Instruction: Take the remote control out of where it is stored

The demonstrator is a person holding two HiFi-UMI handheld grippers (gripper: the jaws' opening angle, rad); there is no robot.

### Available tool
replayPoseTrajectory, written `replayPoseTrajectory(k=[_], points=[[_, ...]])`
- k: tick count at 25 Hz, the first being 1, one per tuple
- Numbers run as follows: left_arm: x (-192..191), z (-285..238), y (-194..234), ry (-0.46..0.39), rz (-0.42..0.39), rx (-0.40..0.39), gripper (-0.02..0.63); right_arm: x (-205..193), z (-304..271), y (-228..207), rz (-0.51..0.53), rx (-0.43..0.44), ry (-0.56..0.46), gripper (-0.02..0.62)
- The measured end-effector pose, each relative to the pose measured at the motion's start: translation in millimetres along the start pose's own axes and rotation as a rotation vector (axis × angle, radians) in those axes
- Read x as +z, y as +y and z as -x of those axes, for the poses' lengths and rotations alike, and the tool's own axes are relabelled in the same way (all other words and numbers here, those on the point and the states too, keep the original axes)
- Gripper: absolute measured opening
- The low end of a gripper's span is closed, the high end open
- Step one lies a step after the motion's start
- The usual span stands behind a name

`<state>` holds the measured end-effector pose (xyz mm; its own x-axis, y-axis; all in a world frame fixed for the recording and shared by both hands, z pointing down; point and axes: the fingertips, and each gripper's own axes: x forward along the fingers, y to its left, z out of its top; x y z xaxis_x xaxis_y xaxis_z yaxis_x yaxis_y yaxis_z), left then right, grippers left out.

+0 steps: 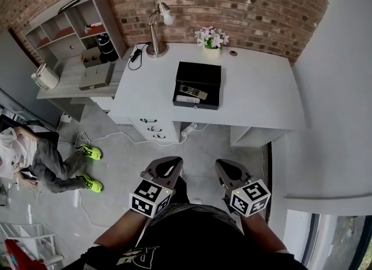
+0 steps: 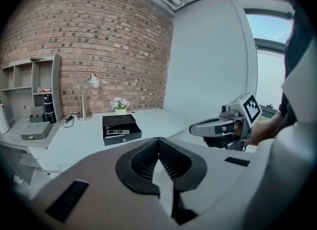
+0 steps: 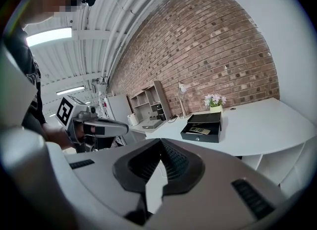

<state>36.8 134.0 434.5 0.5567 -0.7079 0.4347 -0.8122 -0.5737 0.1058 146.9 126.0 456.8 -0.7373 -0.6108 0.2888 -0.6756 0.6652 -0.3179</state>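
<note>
Two grey tools sit low & closest to the camera: the left hand-held gripper (image 1: pixel 172 160) & the right hand-held gripper (image 1: pixel 223 163). Both are clenched w/ nothing in them. In each gripper view the black ribbed pads (image 2: pixel 144 159) meet at the tips, w/ no thing between. Both point at the big white bench (image 1: pixel 256 88) & are well apart from it.

On the bench lies a flat black metal box (image 1: pixel 196 105) w/ its lid up. Inside rests the slim grey remote control (image 1: pixel 192 92), lying flat. A small white thing (image 1: pixel 187 99) lies just beside it, nearer the front wall. Can't tell what that white thing is. Both gripper views show the box far off too.

The remote is prob. light & stiff, made of hard plastic, so a soft squeeze should be enough. It looks smooth, so it may slip if pinched at one end. Best spot, I think: the two long sides, approx. at the middle, w/ the jaws coming from above. It lies low in the box, so the tips must fit between remote & white thing w/o shoving either. The box looks light too & might slide or lift. The other gripper could press on its front wall. The remote is not very fragile, but a drop could hurt the buttons.
</note>
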Motion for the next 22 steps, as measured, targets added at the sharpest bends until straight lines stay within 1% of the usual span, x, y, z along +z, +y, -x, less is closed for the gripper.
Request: replayPoseTrajectory(k=[7, 13, 17, 22], points=[[7, -25, 35, 0.011, 0.025, -0.005, 0.006, 8, -34, -17, -0.002, -0.007, 0.036, 0.005], [19, -46, 71, 0.015, 0.026, -0.003, 0.006, 24, -72, -33, 0.003, -0.012, 0.066, 0.005], [22, -59, 100, 0.021, 0.025, 0.0, 0.006, 34, -101, -43, 0.028, -0.02, 0.086, 0.005], [28, -76, 140, 0.034, 0.035, 0.001, 0.006, 43, -136, -57, 0.059, -0.036, 0.135, 0.006]])
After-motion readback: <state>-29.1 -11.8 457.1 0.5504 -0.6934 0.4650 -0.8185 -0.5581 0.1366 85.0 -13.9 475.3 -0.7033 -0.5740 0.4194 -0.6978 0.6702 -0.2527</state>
